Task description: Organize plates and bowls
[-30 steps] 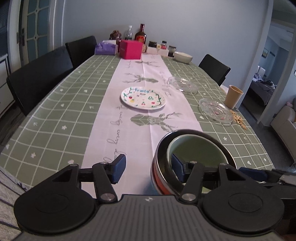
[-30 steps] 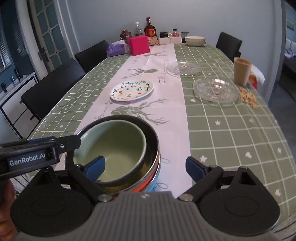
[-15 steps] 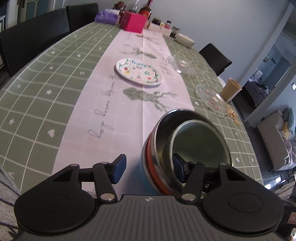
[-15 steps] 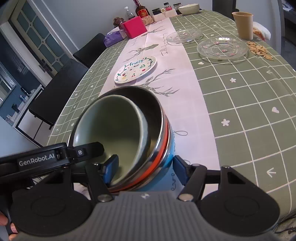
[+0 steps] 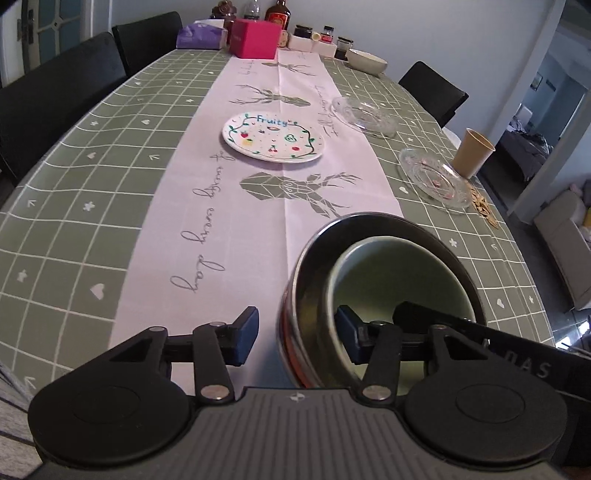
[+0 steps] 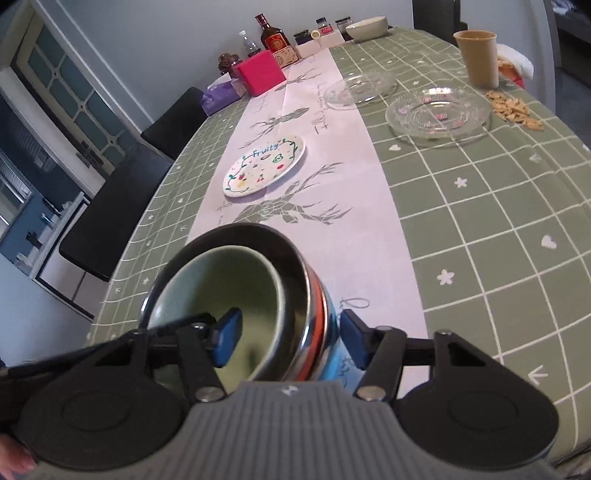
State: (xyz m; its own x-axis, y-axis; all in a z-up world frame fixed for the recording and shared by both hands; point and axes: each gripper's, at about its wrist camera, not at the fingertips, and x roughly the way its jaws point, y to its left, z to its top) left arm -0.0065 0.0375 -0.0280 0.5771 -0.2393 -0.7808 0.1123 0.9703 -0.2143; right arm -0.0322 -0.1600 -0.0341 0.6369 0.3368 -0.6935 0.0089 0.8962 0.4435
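A stack of nested bowls (image 5: 373,273) (image 6: 236,280), green ceramic inside steel over orange and blue, is held tilted above the near table end. My left gripper (image 5: 297,334) straddles its left wall, one finger inside. My right gripper (image 6: 291,336) straddles its right wall, one finger inside the green bowl. Both pinch the stack. A white "Fruity" plate (image 5: 272,137) (image 6: 264,166) lies on the pink runner. Two glass plates (image 5: 434,179) (image 5: 364,115) lie at the right; they also show in the right wrist view (image 6: 437,112) (image 6: 360,88). A white bowl (image 5: 366,62) sits far back.
A paper cup (image 5: 472,153) and scattered nuts (image 5: 482,208) are near the right edge. A pink box (image 5: 255,43), tissue pack (image 5: 201,35), bottles and jars stand at the far end. Black chairs (image 5: 55,85) line the left side.
The bowl stack has tilted and lifted between the two grippers. The right gripper's jaws have narrowed onto the stack's wall. Both cameras pitched and shifted with it.
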